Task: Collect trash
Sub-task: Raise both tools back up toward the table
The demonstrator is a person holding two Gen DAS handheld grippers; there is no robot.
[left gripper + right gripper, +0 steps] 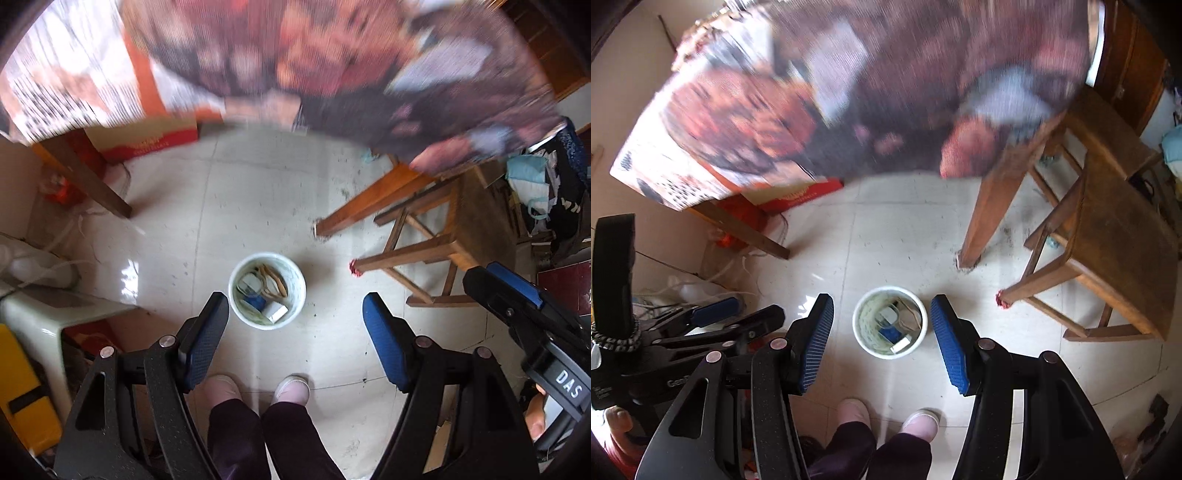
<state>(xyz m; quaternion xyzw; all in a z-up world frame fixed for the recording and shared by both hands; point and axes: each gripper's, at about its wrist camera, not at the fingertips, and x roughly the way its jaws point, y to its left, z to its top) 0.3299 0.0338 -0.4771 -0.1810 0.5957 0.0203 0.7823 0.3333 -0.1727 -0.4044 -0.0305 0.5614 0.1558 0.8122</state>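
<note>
Hovering side by side above the small white bin (pixel 266 290) on the tiled floor (pixel 177 229), the left gripper (pixel 295 332) and right gripper (pixel 882 339) both hold their jaws spread and empty, apparently because the scraps already lie inside it.

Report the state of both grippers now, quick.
Left gripper: open, nothing between its blue-padded fingers; the small white round bin sits on the floor far below.
Right gripper: open, holding nothing.
</note>
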